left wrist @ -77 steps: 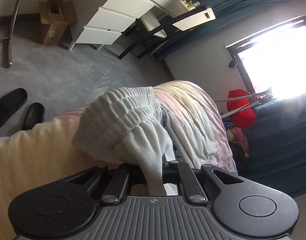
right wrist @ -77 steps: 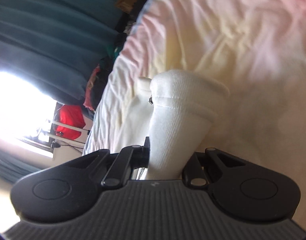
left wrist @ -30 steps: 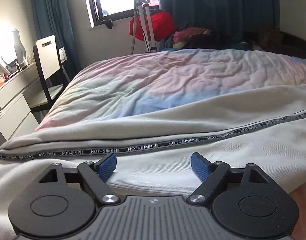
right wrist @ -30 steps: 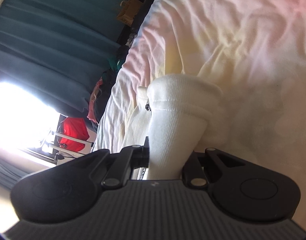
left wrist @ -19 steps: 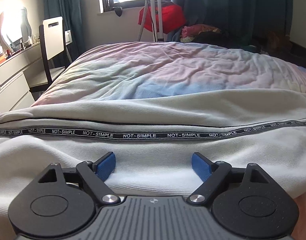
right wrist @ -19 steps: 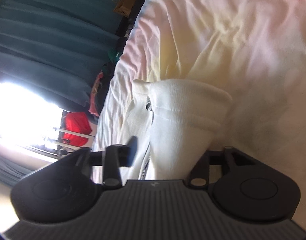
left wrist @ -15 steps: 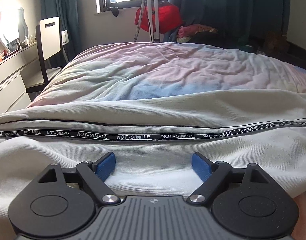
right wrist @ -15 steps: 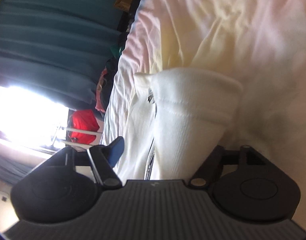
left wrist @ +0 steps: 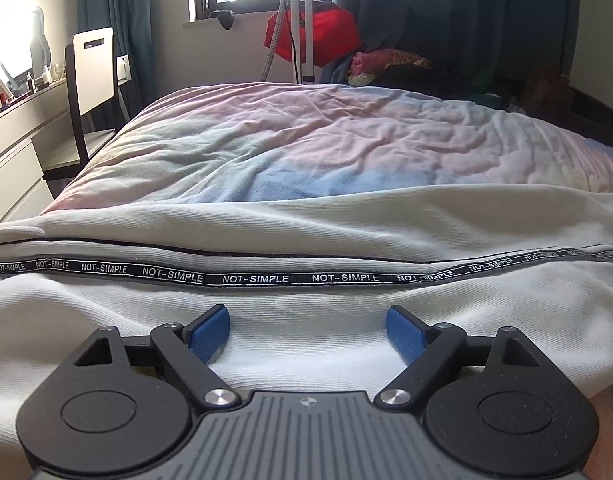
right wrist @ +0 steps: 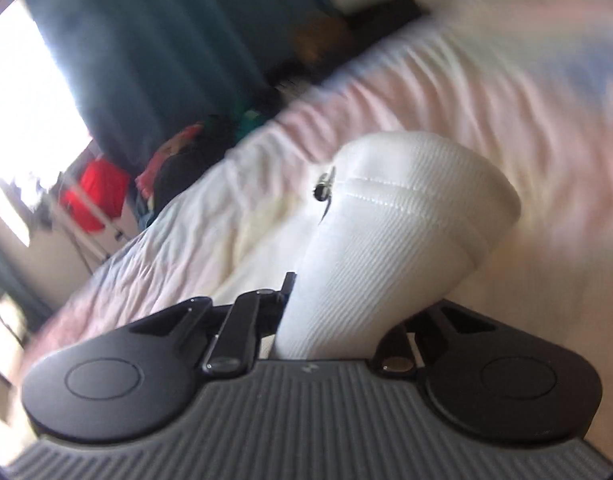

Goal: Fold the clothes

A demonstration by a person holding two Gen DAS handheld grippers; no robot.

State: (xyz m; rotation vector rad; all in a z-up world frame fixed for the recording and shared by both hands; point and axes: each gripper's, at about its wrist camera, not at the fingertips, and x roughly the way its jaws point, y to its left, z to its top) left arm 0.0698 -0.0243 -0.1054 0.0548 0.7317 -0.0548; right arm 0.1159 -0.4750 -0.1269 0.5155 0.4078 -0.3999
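The right claw (right wrist: 338, 300) is closing on a bunched fold of the white ribbed garment (right wrist: 390, 248), lifted toward 12 o'clock above the pastel bed (right wrist: 466, 92), while the left claw (left wrist: 308, 330) rests released on the garment's spread panel beneath its "NOT-SIMPLE" tape (left wrist: 254, 279).

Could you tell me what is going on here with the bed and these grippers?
A person is folding a white garment with a NOT-SIMPLE tape on a pastel bedspread. The left gripper hovers open over the flat cloth, holding nothing. The right gripper is closing on a bunched hem of the garment, and its view is blurred.
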